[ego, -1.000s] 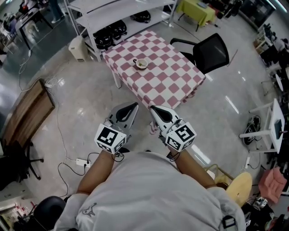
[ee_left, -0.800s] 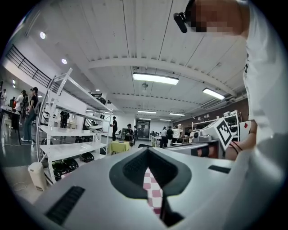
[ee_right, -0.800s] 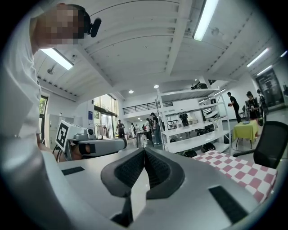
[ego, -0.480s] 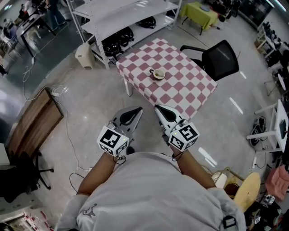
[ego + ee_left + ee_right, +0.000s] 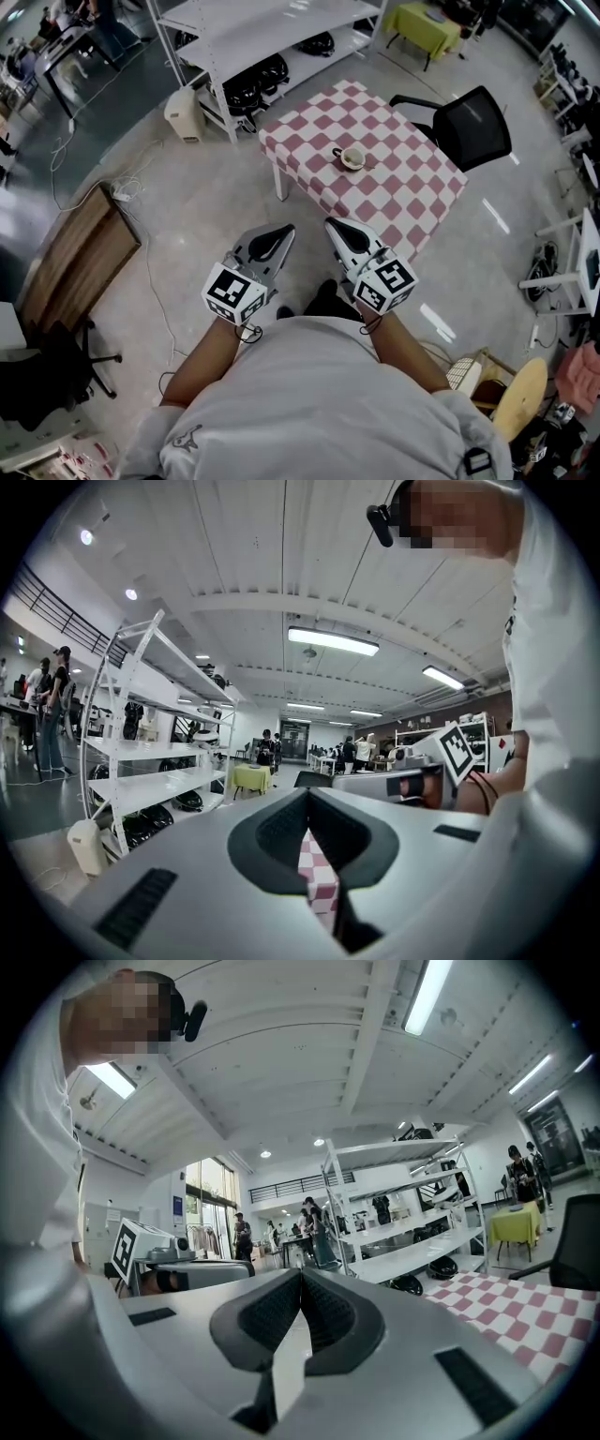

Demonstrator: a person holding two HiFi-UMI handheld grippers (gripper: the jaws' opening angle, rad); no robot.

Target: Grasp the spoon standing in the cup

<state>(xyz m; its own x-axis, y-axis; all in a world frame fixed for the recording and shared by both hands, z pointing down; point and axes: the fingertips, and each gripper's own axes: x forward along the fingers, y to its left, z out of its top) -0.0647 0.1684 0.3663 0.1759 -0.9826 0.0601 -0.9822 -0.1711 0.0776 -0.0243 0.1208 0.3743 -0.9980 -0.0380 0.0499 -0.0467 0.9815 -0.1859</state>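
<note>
Left tongs (image 5: 279, 232) and right tongs (image 5: 334, 226) are closed on nothing, well apart from the cup (image 5: 352, 157) on the table (image 5: 412, 187)

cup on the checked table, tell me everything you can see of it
The cup is small and pale, cream-looking, with a darker inside and a small handle on its left side in the head view. It stands upright near the middle of the table, on the pink-and-white checked cloth. It stands alone, and nothing but the cloth touches it. What it holds and what it is made of are too small to tell.
</note>
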